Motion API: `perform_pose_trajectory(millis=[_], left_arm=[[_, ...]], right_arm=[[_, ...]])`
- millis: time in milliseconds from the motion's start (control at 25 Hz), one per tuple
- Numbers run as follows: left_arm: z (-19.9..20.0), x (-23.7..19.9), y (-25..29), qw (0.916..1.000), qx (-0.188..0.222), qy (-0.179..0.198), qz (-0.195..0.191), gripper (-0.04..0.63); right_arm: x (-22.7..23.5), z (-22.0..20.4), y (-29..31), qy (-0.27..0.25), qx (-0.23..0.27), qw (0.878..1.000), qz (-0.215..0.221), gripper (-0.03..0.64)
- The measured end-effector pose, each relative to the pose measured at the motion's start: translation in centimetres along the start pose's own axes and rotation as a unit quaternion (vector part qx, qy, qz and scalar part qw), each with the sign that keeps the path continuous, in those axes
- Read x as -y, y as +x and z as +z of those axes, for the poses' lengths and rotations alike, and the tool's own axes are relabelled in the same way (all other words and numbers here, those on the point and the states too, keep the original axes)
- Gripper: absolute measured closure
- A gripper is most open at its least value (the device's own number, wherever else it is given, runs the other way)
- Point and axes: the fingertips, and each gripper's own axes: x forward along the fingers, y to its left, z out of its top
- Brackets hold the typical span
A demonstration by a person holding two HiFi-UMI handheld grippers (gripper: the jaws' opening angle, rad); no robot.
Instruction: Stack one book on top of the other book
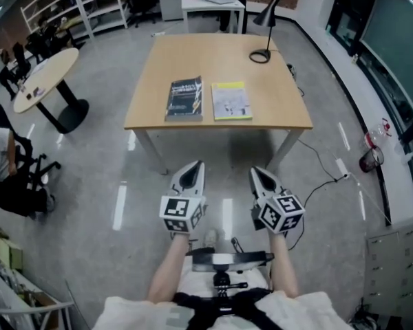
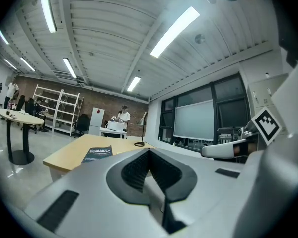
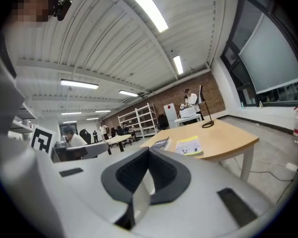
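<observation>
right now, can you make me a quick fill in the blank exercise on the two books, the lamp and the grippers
1. In the head view, the dark book lies to the ____ of the yellow book.
2. The desk lamp stands on the table nearer the ____ book.
3. The left gripper and the right gripper both have their jaws ____, with nothing between them.

Missing words: left; yellow; shut

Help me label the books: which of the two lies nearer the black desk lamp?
The pale book with the yellow border: it lies on the lamp side of the table, while the dark book lies further left.
</observation>
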Motion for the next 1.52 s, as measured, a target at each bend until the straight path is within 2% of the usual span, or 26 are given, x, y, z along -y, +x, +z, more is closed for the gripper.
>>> perform_pose_trajectory(millis=[200, 480, 920, 1120, 1360, 1520], left_arm=[[1.2, -3.6, 6.4, 0.9999, -0.005, -0.001, -0.015, 0.595], [0.1, -5.5, 13.1, 0.9992, -0.023, -0.016, -0.029, 0.595], [0.3, -9.2, 26.8, 0.9993, -0.023, -0.024, 0.016, 0.595], [0.5, -9.9, 31.0, 0.9989, -0.029, -0.029, 0.023, 0.595], [-1.0, -10.9, 35.1, 0.9978, -0.062, -0.017, 0.011, 0.595], [-4.4, -11.5, 37.5, 0.9944, -0.105, -0.015, 0.003, 0.595]], right_arm=[[3.3, 1.5, 5.7, 0.009, 0.0, 1.0, -0.022, 0.615], [8.1, 1.5, 10.7, 0.027, -0.024, 0.999, -0.036, 0.615], [17.3, 4.4, 21.2, 0.015, -0.042, 0.999, 0.002, 0.615], [20.3, 5.5, 24.4, 0.014, -0.047, 0.999, 0.01, 0.615], [22.4, 4.9, 27.8, 0.021, -0.069, 0.997, 0.002, 0.615], [24.3, 2.1, 30.5, 0.022, -0.108, 0.994, -0.002, 0.615]])
